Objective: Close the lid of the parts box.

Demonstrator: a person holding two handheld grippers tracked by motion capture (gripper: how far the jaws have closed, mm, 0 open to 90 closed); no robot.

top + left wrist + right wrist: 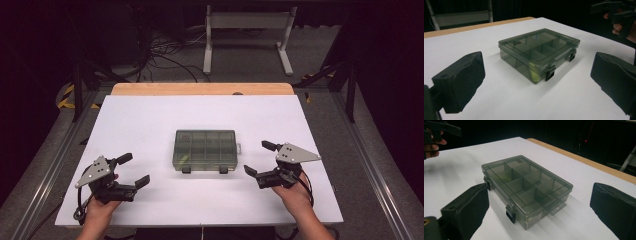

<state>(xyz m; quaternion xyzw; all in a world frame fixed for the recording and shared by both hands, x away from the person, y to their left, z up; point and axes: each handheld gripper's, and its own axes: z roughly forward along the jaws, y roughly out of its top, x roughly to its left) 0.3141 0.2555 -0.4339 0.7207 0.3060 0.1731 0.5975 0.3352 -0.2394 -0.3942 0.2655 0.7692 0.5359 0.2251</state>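
Right then, the box (205,149) sat shut mid-table, both grippers (130,171) (258,159) spread wide beside it. Its clips (186,170) looked small; a bad pinch might slide the box away.

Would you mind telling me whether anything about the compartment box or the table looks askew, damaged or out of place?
Nothing stands out. The smoky translucent compartment box lies flat and square on the white table, lid down, both black latches closed. A yellowish item sits inside one compartment. The left gripper and right gripper are open on either side of it, touching nothing.
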